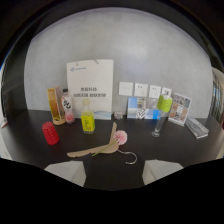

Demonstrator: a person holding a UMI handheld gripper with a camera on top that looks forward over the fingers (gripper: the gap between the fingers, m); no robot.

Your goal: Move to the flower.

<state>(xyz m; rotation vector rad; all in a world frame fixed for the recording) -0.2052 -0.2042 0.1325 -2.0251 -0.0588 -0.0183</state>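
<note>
The flower (pixel 120 136) is a small pink pompom-like bloom lying on the dark table (pixel 175 145). It rests against the top of a wooden clothes hanger (pixel 97 148), whose metal hook (pixel 131 159) curls toward me. My gripper (pixel 114 172) is open, with nothing between its pale fingers (pixel 65 172). The flower lies a short way ahead of the fingers, slightly right of the gap's middle, and the hanger's hook sits just ahead of the gap.
Behind the flower stand a yellow bottle (pixel 87 117), a red ridged cylinder (pixel 50 133), a tall amber container (pixel 54 106) and a white paper bag (pixel 91 82). Right of the flower are a stemmed glass (pixel 161 115), brochures (pixel 180 107) and wall sockets (pixel 142 91).
</note>
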